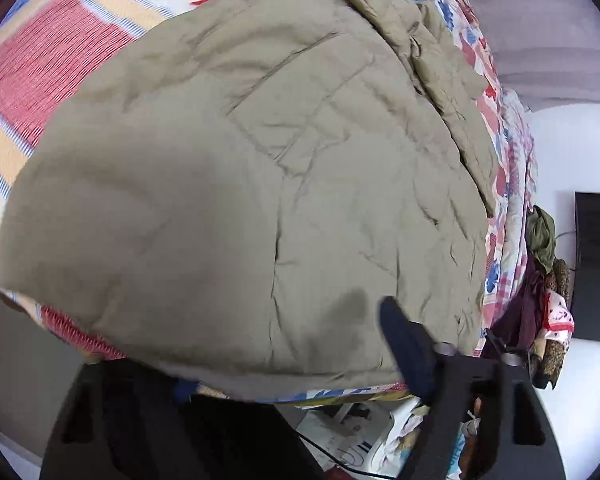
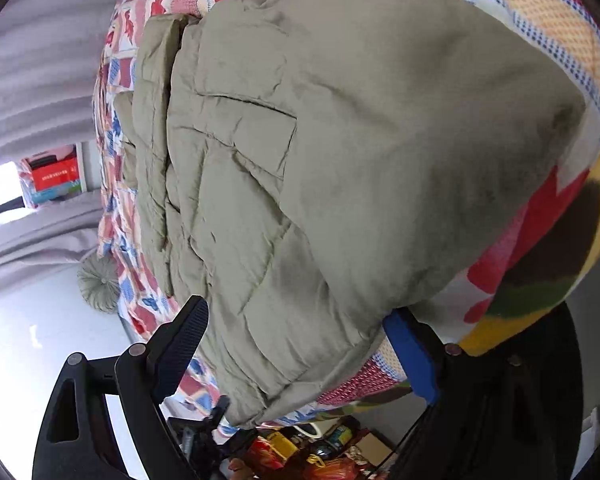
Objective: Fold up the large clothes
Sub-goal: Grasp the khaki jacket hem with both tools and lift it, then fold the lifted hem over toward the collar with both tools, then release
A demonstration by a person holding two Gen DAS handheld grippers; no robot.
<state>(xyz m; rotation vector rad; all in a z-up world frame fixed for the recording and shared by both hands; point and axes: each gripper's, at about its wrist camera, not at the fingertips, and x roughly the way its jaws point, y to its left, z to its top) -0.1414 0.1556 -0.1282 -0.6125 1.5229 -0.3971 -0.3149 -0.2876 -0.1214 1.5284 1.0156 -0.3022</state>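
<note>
A khaki quilted jacket lies spread on a bed, folded over, with a sleeve or side panel along its far edge. My left gripper stands open at the jacket's near hem. Its right finger rests over the fabric; the left finger is almost hidden under the hem, with only a bit of blue showing. In the right wrist view the jacket has its near corner hanging between the wide-apart fingers of my open right gripper. Neither gripper pinches the cloth.
The bed wears a patterned red, blue and orange quilt. Grey curtains hang behind. A round cushion lies on the white floor. Clothes pile up beside the bed near a dark panel. Clutter sits below the bed edge.
</note>
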